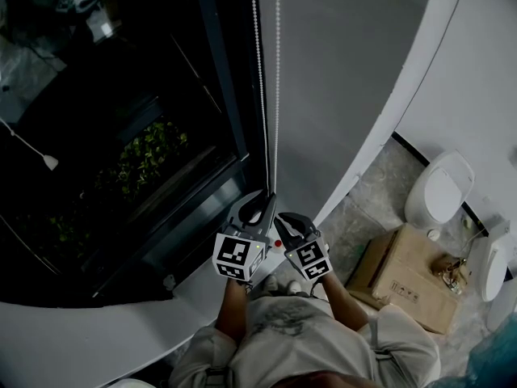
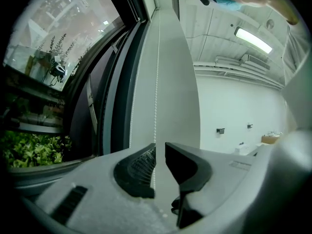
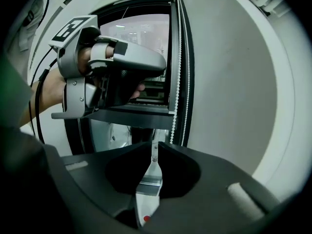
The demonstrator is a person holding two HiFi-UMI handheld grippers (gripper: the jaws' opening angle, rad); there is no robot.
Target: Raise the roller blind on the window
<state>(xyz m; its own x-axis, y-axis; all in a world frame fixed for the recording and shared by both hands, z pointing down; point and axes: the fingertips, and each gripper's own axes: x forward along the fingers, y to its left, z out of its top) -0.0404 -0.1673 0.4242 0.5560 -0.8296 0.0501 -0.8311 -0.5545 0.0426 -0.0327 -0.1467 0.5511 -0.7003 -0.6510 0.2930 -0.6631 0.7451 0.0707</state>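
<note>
Two strands of a white bead chain (image 1: 269, 87) hang down the dark window frame (image 1: 230, 79), beside a grey panel (image 1: 347, 71). No blind fabric covers the glass in the head view. My left gripper (image 1: 262, 200) is shut on the bead chain (image 2: 155, 106), which runs up from between its jaws (image 2: 160, 152). My right gripper (image 1: 284, 221) sits just below and to the right of it. Its jaws (image 3: 155, 147) stand together with only a thin slit. The chain strands (image 3: 178, 82) pass just right of its tips, and the left gripper (image 3: 158, 62) is above it.
Green plants (image 1: 149, 156) lie outside below the glass. A pale windowsill (image 1: 97, 330) runs along the bottom left. On the floor to the right are a cardboard box (image 1: 404, 277) and two white rounded fixtures (image 1: 440, 188).
</note>
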